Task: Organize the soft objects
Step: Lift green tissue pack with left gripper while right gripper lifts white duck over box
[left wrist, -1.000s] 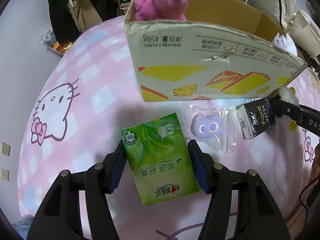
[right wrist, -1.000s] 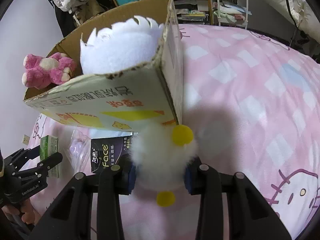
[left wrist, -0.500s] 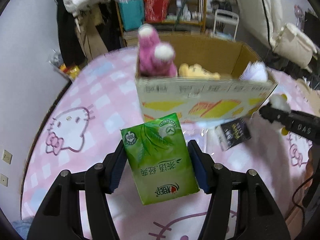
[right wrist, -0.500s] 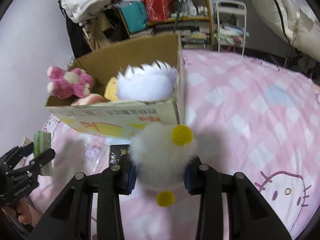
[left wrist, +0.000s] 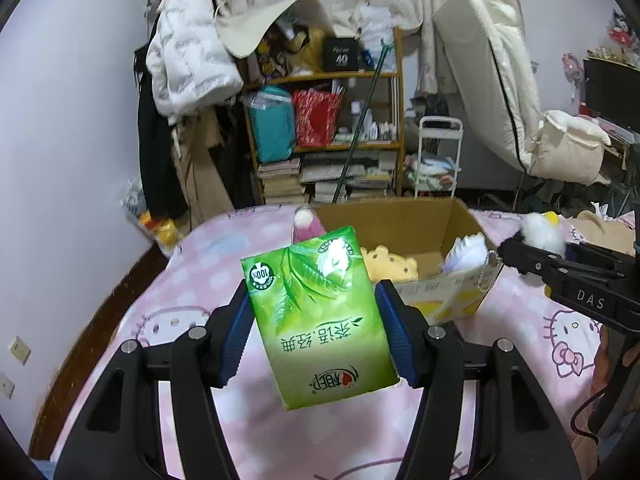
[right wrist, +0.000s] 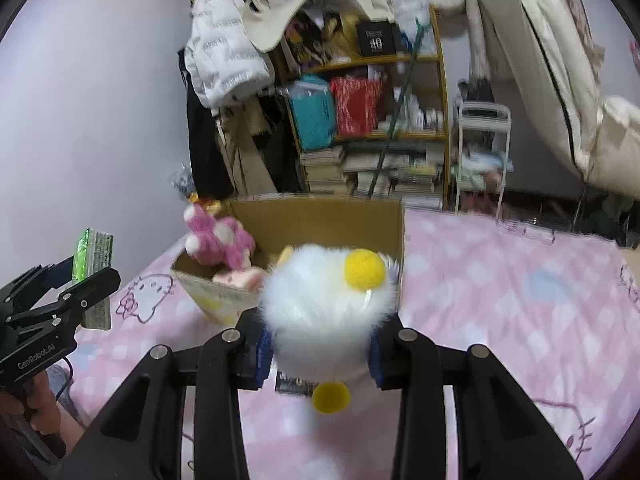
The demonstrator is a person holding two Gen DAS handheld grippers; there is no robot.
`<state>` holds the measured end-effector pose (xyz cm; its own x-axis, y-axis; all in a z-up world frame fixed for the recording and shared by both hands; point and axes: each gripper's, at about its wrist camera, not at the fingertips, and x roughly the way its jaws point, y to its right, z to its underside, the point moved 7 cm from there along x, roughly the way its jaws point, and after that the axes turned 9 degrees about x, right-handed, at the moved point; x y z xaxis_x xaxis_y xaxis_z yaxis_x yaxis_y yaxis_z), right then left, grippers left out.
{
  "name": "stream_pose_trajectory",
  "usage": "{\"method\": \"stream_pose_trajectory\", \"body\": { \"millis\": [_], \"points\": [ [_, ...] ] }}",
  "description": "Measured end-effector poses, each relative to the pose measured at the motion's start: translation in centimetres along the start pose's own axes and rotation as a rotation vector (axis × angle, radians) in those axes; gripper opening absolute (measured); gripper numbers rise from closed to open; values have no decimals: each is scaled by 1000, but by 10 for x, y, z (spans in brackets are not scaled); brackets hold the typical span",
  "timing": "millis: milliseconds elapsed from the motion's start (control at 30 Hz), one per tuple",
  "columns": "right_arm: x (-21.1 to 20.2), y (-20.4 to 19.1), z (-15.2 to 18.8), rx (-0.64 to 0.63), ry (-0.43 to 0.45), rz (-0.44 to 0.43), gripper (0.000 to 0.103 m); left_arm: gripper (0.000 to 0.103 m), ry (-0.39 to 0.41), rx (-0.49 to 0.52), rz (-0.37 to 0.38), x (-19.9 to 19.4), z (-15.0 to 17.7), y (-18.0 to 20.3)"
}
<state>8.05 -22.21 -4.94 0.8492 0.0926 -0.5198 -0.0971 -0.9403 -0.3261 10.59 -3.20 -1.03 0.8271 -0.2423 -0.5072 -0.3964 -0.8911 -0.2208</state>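
Note:
My left gripper (left wrist: pixel 316 336) is shut on a green tissue pack (left wrist: pixel 320 320) and holds it in the air in front of the open cardboard box (left wrist: pixel 404 220). My right gripper (right wrist: pixel 318 340) is shut on a white fluffy toy (right wrist: pixel 324 312) with yellow pompoms, raised before the same box (right wrist: pixel 320 216). The box holds a pink plush (right wrist: pixel 218 240), a yellow plush (left wrist: pixel 394 266) and a white plush (left wrist: pixel 466 254). Each gripper shows in the other's view: the left gripper (right wrist: pixel 76 280), the right gripper (left wrist: pixel 532 252).
The box stands on a pink Hello Kitty bedspread (right wrist: pixel 520 288). A black tissue packet (right wrist: pixel 294 386) peeks out under the white toy. Behind the bed are a cluttered shelf (left wrist: pixel 332 120), hanging coats (left wrist: pixel 188 60) and a white rack (left wrist: pixel 438 152).
Both grippers have lifted their loads well above the bed and drawn back, so the box now sits lower and farther away and its inside shows.

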Motion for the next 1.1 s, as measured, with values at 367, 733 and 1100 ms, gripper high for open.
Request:
{"method": "stream_pose_trajectory", "body": {
  "millis": [367,733,1100],
  "points": [
    [-9,-18,-36,-56,102,-27,39,60,98,32,-64,-14,-43,-11],
    [-1,-29,-92,-47,192,-60,40,60,176,41,-99,-7,-102,-28],
    [14,-31,-116,-93,215,-44,40,60,229,29,-51,27,-127,-14]
  ]
}}
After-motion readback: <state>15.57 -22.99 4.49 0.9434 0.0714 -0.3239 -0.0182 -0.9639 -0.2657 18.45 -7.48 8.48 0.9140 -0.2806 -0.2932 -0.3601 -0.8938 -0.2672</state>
